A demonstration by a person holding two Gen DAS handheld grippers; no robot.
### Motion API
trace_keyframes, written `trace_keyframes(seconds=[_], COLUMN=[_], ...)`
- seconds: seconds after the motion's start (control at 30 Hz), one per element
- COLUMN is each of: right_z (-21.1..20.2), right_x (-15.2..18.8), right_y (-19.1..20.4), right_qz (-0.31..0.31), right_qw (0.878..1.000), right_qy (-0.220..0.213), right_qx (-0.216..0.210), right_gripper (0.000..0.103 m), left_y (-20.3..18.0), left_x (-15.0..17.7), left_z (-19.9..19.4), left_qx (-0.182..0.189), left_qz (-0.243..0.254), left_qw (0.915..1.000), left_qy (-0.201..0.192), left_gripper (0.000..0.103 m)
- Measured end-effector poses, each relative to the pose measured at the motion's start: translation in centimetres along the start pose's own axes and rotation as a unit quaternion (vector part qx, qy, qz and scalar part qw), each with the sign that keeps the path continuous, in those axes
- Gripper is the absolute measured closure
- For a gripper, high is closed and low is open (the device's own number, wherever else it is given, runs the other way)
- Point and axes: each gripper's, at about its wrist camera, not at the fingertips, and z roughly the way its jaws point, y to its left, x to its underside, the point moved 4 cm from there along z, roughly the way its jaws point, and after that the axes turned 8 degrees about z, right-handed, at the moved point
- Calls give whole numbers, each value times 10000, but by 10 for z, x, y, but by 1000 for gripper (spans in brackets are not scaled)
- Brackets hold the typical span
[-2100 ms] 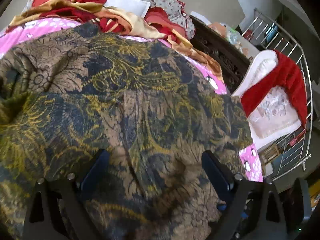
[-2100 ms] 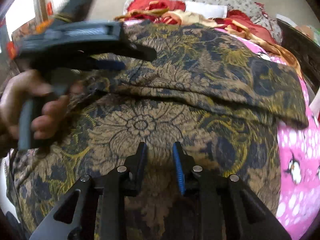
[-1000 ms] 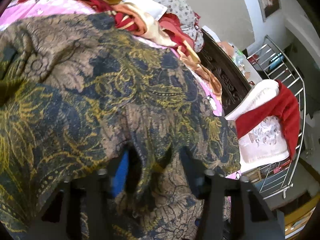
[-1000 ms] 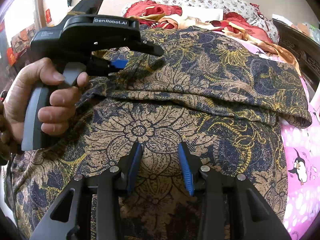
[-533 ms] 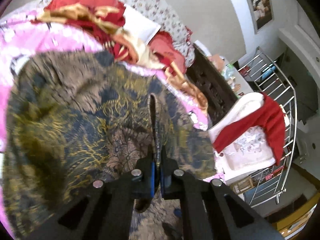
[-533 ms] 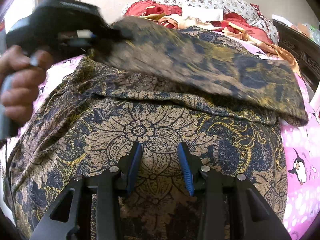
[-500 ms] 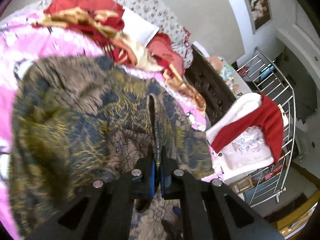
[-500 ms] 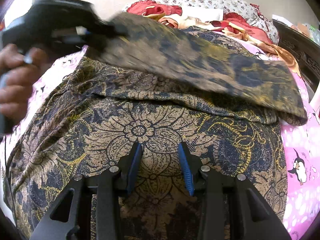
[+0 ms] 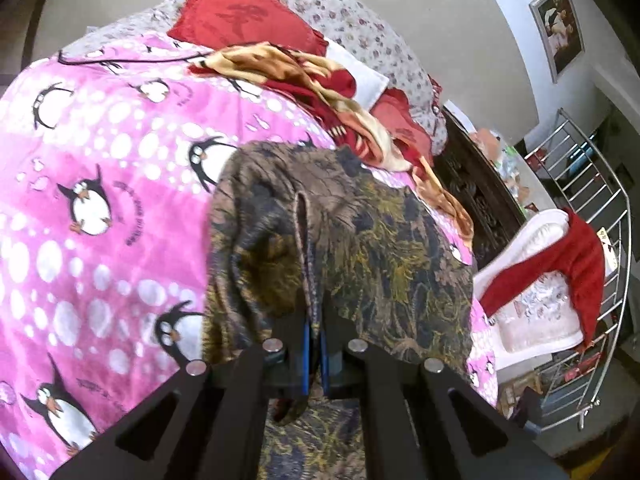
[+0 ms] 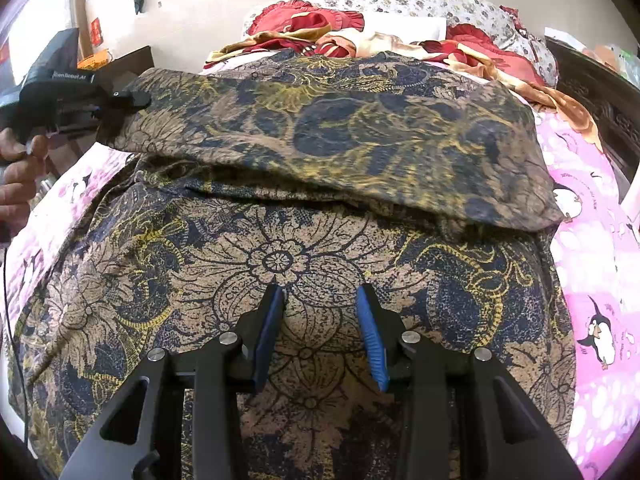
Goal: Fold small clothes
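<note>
Clearly the left gripper is clenched on an edge of the brown floral garment, lifting it off the pink penguin blanket, while the right gripper, jaws parted, presses the cloth between them.

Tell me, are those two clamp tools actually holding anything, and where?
The left gripper is shut on the brown floral garment, pinching its edge and lifting that flap. The right gripper holds nothing; its jaws stand apart, resting on the cloth.

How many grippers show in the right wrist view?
2. Right gripper bottom centre, fingers open over the patterned cloth; left gripper upper left, shut on its lifted edge.
</note>
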Motion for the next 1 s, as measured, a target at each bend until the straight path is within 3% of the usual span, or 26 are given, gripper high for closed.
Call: trace_keyframes(seconds=[0.1, 0.17, 0.23, 0.3, 0.37, 0.4, 0.43, 0.47, 0.5, 0.53, 0.67, 0.77, 0.8, 0.83, 0.9, 0.97, 1.0], right_z=[0, 1, 1, 1, 1, 1, 1, 2, 3, 6, 15, 13, 11, 5, -11, -34, -40], right_x=[0, 0, -1, -2, -2, -2, -2, -3, -4, -4, -3, -2, -4, -9, -22, -47, -57], right_y=[-1, -1, -1, 1, 3, 4, 6, 8, 12, 18, 34, 33, 30, 26, 16, -6, -16], right_qz=[16, 17, 11, -10, -44, -57, -84, -131, -213, -326, -794, -765, -740, -665, -444, -154, 23], right_qw=[10000, 10000, 10000, 10000, 10000, 10000, 9999, 9998, 9993, 9985, 9947, 9947, 9945, 9954, 9983, 9993, 9983], right_qy=[5, 4, 2, -2, 22, 47, 91, 150, 245, 359, 650, 689, 732, 684, 365, -337, -568], right_qx=[-16, -11, 5, 47, 50, 13, -40, -86, -162, -246, -18, -38, -61, 2, -39, 30, 100], right_gripper=[65, 65, 65, 65, 62, 56, 53, 43, 30, 17, 7, 7, 14, 29, 39, 42, 55], left_y=[8, 14, 17, 16, 11, 5, -3, -10, -22, -32, -57, -41, -34, -28, -20, -17, -17], left_x=[1, 9, 15, 14, 8, 4, 2, 1, 1, 2, 12, 15, 18, 19, 23, 28, 31], left_z=[13, 28, 37, 30, 10, -4, -15, -22, -25, -24, 20, 49, 56, 59, 64, 64, 65], left_qx=[-198, -310, -609, -758, -1075, -1304, -1492, -1594, -1656, -1688, -1943, -2152, -2194, -2244, -2263, -2204, -2176], left_qz=[-16, -29, 90, 120, 224, 370, 507, 620, 815, 1004, 1616, 1317, 1186, 1114, 1024, 1068, 1083], left_qw=[9997, 9984, 9959, 9956, 9938, 9907, 9868, 9838, 9803, 9776, 9666, 9676, 9684, 9681, 9686, 9691, 9694], left_qy=[155, 478, 659, 535, 158, -130, -379, -543, -697, -757, -415, -132, -84, -104, -143, -291, -335], left_gripper=[100, 99, 96, 92, 80, 76, 64, 51, 46, 43, 43, 43, 43, 43, 42, 39, 38])
